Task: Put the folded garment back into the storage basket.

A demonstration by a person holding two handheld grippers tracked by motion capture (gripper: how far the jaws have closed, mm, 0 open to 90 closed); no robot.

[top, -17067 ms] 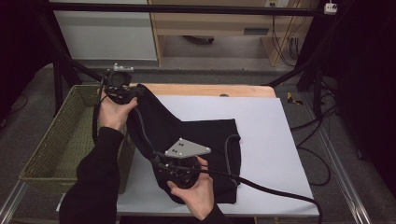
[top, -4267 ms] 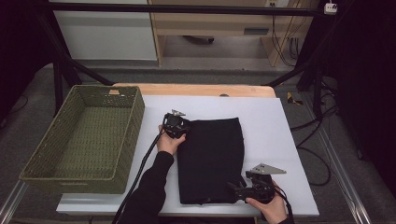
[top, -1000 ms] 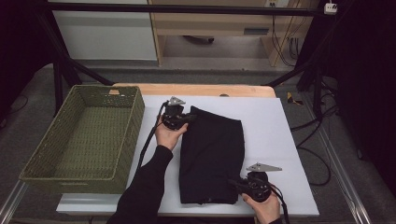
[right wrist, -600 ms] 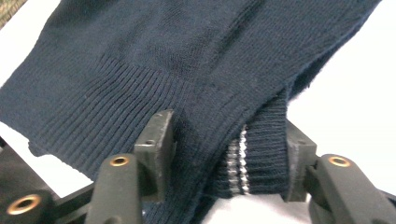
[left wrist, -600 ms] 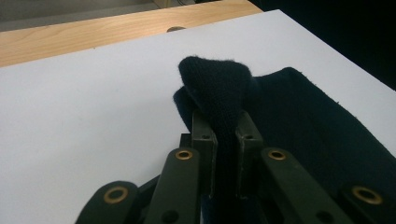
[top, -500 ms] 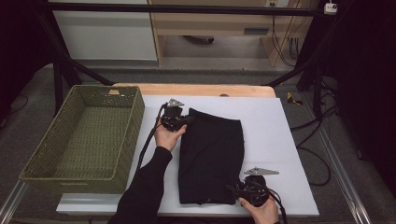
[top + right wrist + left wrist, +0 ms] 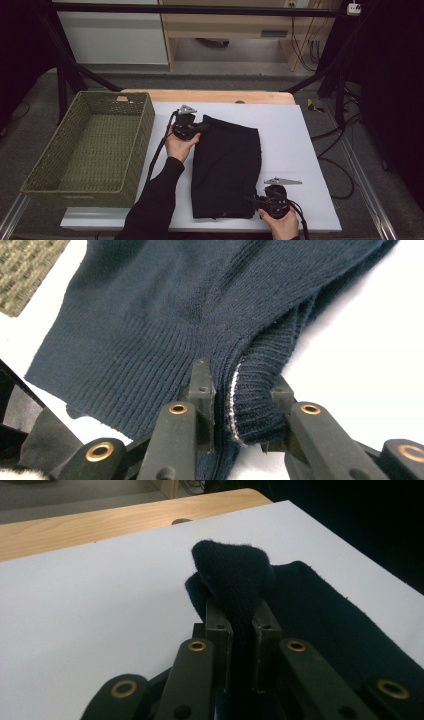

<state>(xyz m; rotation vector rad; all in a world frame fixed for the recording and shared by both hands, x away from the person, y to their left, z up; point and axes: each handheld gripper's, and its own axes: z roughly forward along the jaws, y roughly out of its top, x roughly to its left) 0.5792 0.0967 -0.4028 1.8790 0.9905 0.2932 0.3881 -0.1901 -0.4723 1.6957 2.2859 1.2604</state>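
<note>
Hidden: my left gripper (image 7: 196, 126) has its jaw tips buried under a peak of knit, so I cannot see where they end; in the high view my own hand covers most of it.
Cut off: the near hem of the dark sweater (image 7: 227, 162) runs behind my right gripper (image 7: 256, 201), and the right gripper view loses the garment at its top edge.
Left gripper: my jaws are pinched nearly together on the sweater's far left corner, the cloth bunching above them.
Right gripper: my jaws are clamped on the ribbed hem at the near right corner, a pale seam showing between them.
Sweater: folded, lying flat in the middle of the white table (image 7: 310, 150).
Surface: white top, wooden strip along the far edge.
Room: green woven basket (image 7: 80, 170) just left of the table; dark frame, cables, grey floor beyond.
</note>
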